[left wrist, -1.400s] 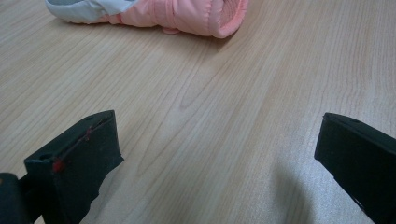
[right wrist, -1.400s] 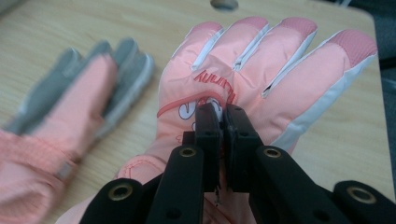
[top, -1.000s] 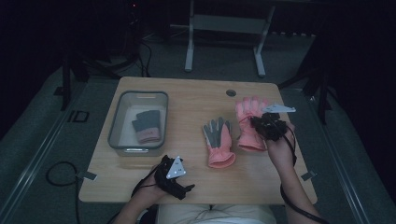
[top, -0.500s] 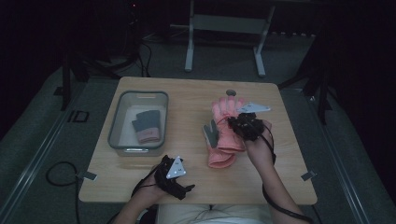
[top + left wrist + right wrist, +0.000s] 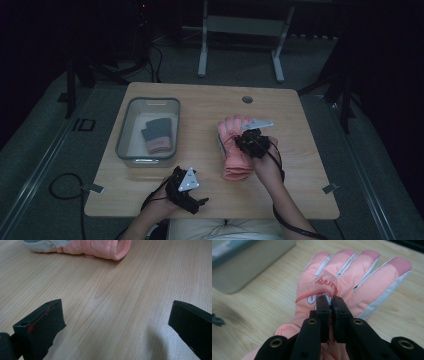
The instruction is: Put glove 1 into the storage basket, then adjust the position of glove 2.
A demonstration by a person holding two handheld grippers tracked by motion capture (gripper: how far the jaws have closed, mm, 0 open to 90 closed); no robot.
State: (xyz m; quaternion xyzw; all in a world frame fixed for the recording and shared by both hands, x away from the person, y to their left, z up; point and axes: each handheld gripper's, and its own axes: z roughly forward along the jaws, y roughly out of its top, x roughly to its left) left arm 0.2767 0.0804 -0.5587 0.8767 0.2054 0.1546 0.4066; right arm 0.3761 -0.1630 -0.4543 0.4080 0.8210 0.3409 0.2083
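On the pale wooden bench (image 5: 200, 115), right of its middle, lies a pink padded fabric glove (image 5: 235, 150), flat, with its fingers pointing toward the far edge and its cuff toward the person. From the right gripper view the same pink glove (image 5: 352, 277) shows white strips between the fingers and red lettering across its back. The right hand-held gripper (image 5: 331, 300) sits over the back of that glove with its two black jaws drawn together, pinching a fold of the pink fabric between them. From above, the right hand-held gripper (image 5: 250, 140) covers the glove's right side, and a grey edge peeks out from under the glove's left side. The left hand-held gripper (image 5: 187, 192) rests near the bench's near edge, well apart from the glove, its jaws spread wide over bare wood. A clear rectangular plastic bin (image 5: 131, 132) stands at the bench's left and holds a dark grey glove with a pink cuff (image 5: 157, 135).
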